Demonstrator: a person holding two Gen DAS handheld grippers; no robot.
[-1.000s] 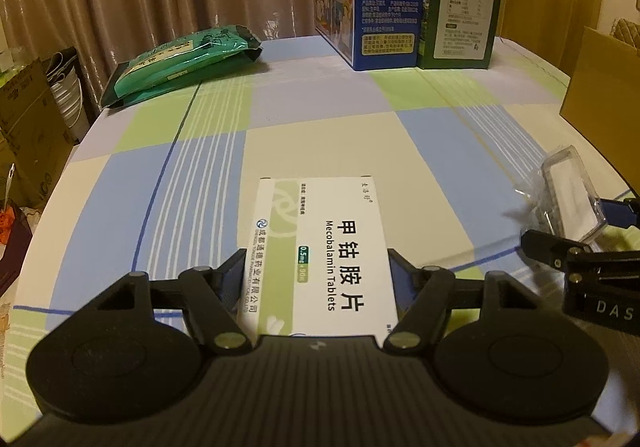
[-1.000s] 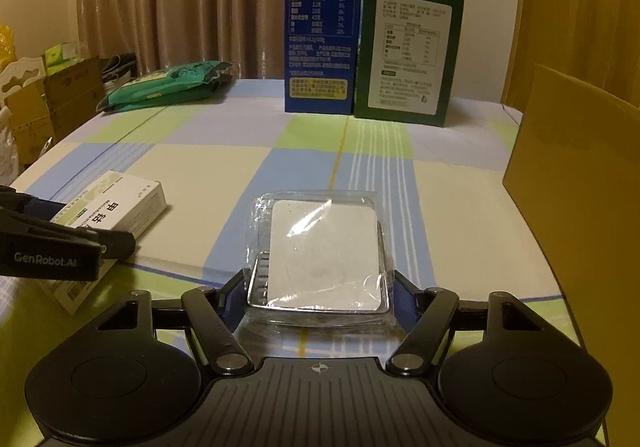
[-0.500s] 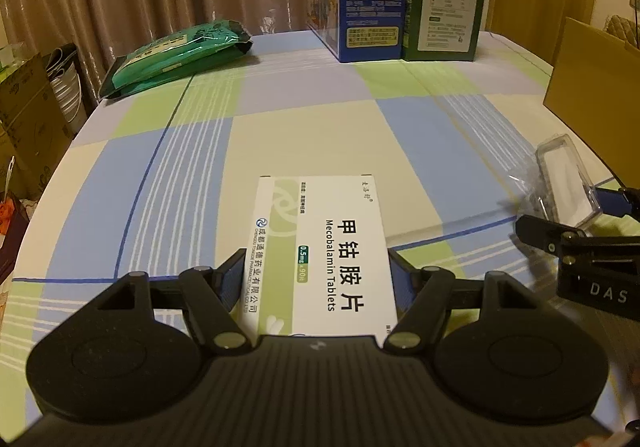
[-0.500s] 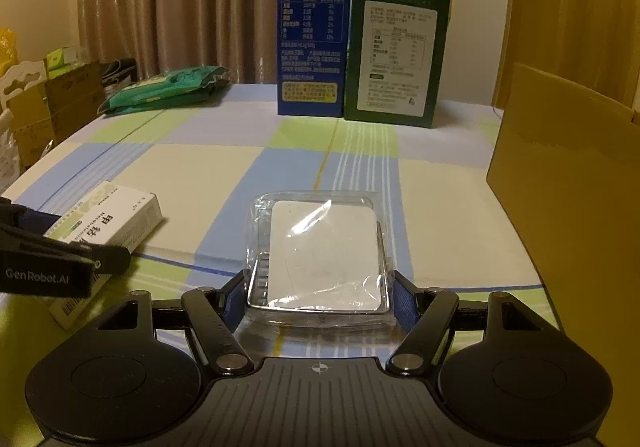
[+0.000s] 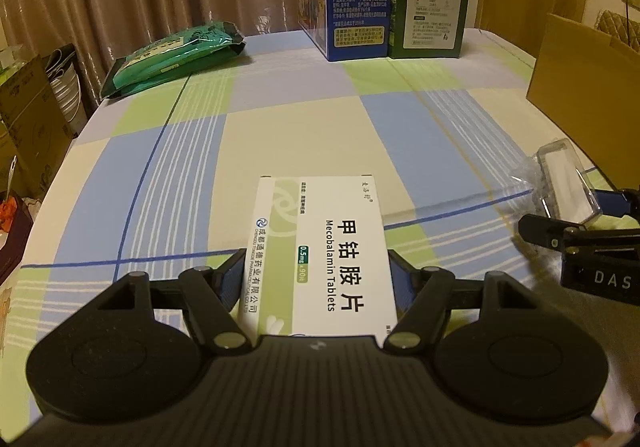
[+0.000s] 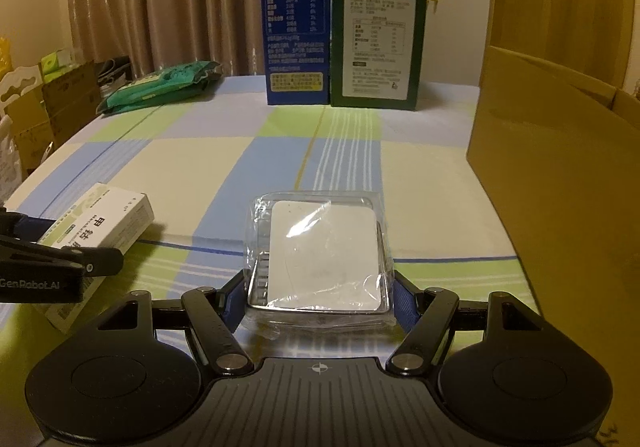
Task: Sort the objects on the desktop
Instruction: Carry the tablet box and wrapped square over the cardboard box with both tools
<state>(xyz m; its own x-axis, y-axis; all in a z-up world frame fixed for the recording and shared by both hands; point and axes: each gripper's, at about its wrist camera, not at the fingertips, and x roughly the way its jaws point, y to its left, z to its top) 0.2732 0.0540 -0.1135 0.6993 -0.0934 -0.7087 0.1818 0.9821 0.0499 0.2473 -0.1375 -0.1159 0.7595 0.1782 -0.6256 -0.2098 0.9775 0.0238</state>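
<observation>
Left gripper clenched on the white tablet box, fingers pressing its two long sides near the rear end, most of the box jutting forward over the checked worktop. Right gripper likewise grasping the clear plastic case with its white insert, held above the cloth just beside the cardboard box.

Risks from here: slick, film-wrapped plastic (glare across the lid) slipping forward out of the blue pads; thin walls flexing or cracking under a harder squeeze. Tablet box pivoting nose-down, given the rearward grip. Both loads riding close together, so a clash mid-carry. Possibly a knock against the cardboard wall, its rim partly out of frame. Upright blue carton and green carton prone to toppling if nudged.
</observation>
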